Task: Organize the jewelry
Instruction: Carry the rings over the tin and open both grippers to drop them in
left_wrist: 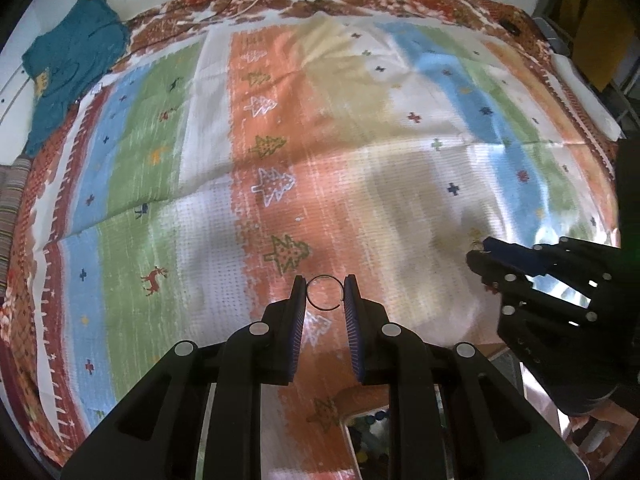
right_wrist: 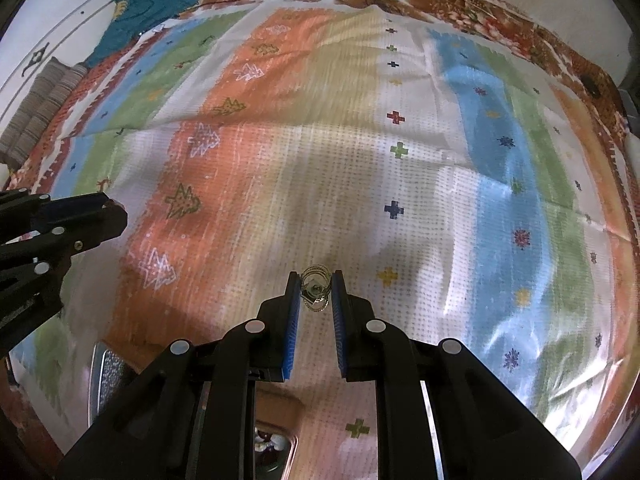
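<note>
Your left hand-held gripper (left_wrist: 325, 294) is narrow, pads pinching a thin open wire ring (left_wrist: 324, 293) at the fingertips, held clear above the striped cloth (left_wrist: 224, 140). Your right hand-held gripper (right_wrist: 316, 292) is also narrow, clamped on a small gold coiled ring piece (right_wrist: 315, 287) between its blue pads (right_wrist: 294, 320). Both point steeply down at the cloth. Teal garment (left_wrist: 72, 60) lies at the far left edge.
</note>
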